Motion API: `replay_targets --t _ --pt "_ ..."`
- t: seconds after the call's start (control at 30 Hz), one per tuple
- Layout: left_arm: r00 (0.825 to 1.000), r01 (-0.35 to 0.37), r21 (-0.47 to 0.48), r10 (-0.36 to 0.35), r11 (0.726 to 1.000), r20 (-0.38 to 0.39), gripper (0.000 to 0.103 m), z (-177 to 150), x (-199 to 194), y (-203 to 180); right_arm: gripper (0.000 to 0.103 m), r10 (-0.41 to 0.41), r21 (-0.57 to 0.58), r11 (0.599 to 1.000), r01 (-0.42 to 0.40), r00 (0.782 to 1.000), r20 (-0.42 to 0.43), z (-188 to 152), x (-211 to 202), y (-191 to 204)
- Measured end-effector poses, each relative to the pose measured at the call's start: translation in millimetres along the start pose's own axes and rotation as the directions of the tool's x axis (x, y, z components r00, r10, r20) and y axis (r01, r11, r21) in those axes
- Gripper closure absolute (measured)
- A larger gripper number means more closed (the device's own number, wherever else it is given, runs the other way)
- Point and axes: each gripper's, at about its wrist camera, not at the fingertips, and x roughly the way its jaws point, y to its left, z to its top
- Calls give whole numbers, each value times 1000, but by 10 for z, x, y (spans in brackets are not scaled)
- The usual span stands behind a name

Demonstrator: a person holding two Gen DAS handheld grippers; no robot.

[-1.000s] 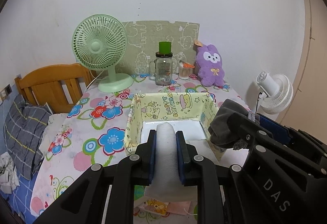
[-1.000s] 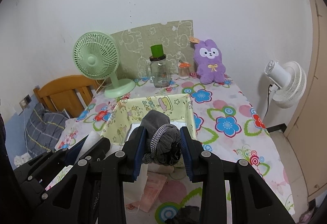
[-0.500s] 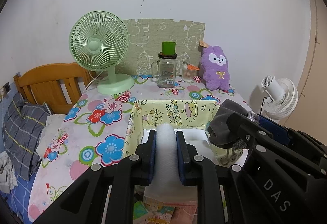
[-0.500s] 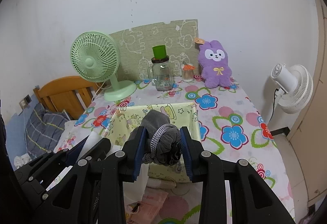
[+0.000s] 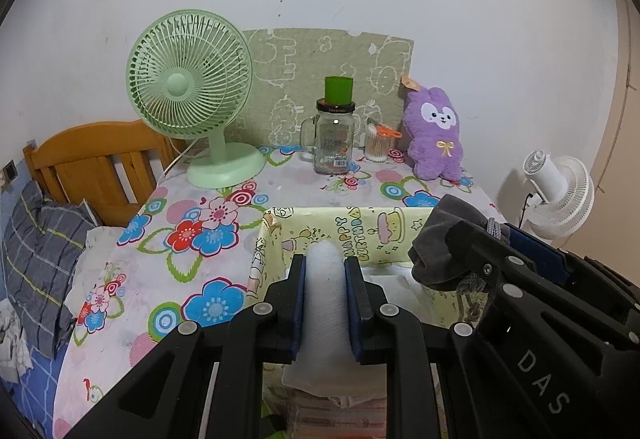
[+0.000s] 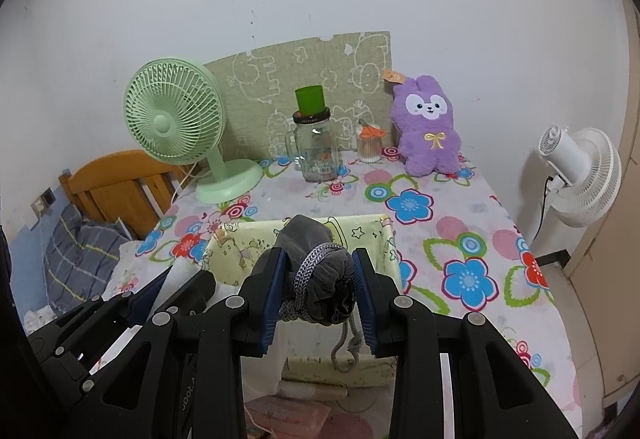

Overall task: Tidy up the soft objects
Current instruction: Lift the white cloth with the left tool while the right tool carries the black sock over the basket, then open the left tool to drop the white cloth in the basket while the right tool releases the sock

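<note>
Carrying both soft items level matters here: left tongs (image 5: 325,293) clenched on a white mesh cloth (image 5: 325,303), right tongs (image 6: 319,289) grasping a grey drawstring pouch (image 6: 320,275), both near the yellow fabric bin (image 5: 372,229); lower inside before releasing.

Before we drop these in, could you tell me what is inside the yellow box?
In the yellow box only a flat white layer shows at the bottom. The white cloth and grey pouch cover the rest.
</note>
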Motion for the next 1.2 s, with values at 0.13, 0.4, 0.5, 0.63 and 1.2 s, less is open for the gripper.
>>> replay_targets --t 0.13,0.4,0.5,0.63,1.2 --pt "1000 -8 -1 8 1000 -12 86 15 127 35 66 14 6 1000 -14 1000 -11 3 118 8" --pt "999 -36 -3 36 999 -35 83 42 323 53 66 5 -7 1000 -5 999 -34 51 342 10" --pt "997 -50 -3 50 999 -50 82 37 397 54 66 5 -9 1000 -6 999 -51 50 444 -1" --pt "994 -72 -9 71 997 -78 79 29 513 77 66 11 -4 1000 -11 998 -69 46 566 -11" --pt "990 -62 15 64 998 -125 40 -32 725 35 63 17 -2 1000 -18 989 -149 -1 929 -2"
